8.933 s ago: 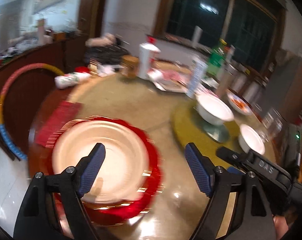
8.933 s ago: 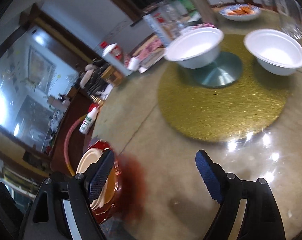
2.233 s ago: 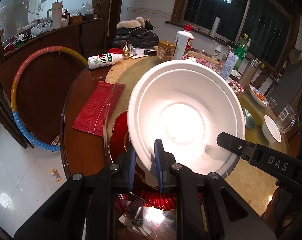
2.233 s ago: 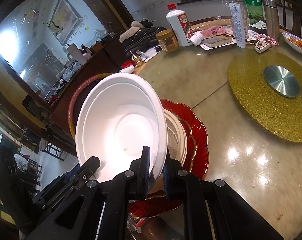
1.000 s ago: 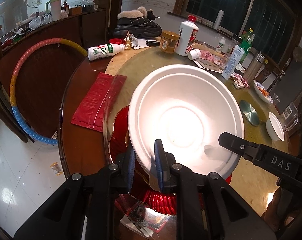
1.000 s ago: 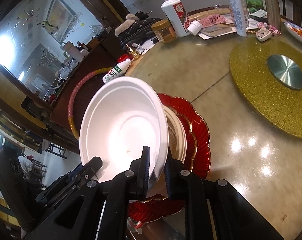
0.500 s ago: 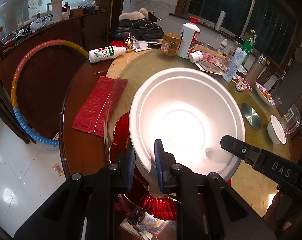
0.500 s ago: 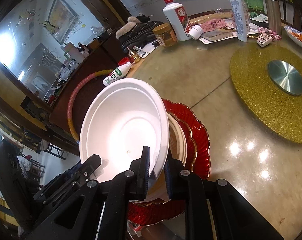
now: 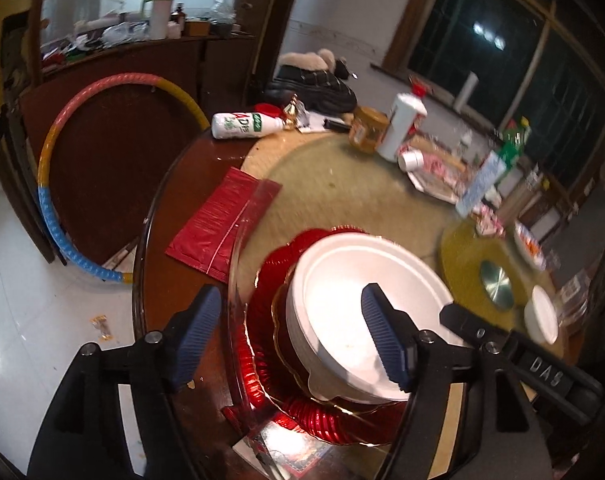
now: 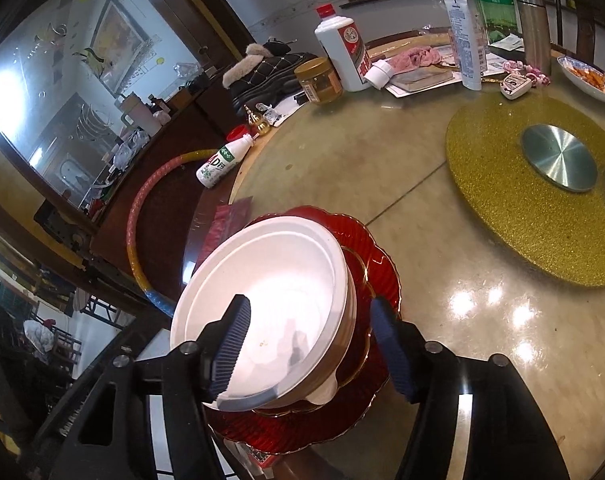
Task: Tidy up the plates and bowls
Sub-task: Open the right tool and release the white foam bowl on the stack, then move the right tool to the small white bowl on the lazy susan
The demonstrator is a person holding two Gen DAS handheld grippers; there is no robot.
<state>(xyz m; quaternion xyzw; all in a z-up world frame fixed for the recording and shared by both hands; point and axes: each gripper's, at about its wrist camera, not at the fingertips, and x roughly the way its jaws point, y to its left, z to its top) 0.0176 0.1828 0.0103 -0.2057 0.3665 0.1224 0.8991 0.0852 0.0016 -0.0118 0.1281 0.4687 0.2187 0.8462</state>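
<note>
1. Bare table top [image 10: 342, 168] lies open between the stacked white bowl [image 10: 270, 308] and the gold turntable [image 10: 502, 208].
2. Far edge crowded: white bottle [image 10: 342, 52], jar [image 10: 318, 80], papers.
3. A red packet [image 9: 222, 224] lies beside the stack, a fallen milk bottle [image 9: 246, 125] beyond it.

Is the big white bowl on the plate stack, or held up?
On the stack: the white bowl sits on the red plates, both grippers open.

Left gripper [image 9: 292, 334]: jaws just opened, now standing wide, both blue ribbed pads clear, nothing pinched; angled downward. Right gripper [image 10: 314, 346]: jaws likewise just opened, 2 pads spread apart with nothing gripped between them; tilted downward, its dark frame crossing the left-wrist view.
</note>
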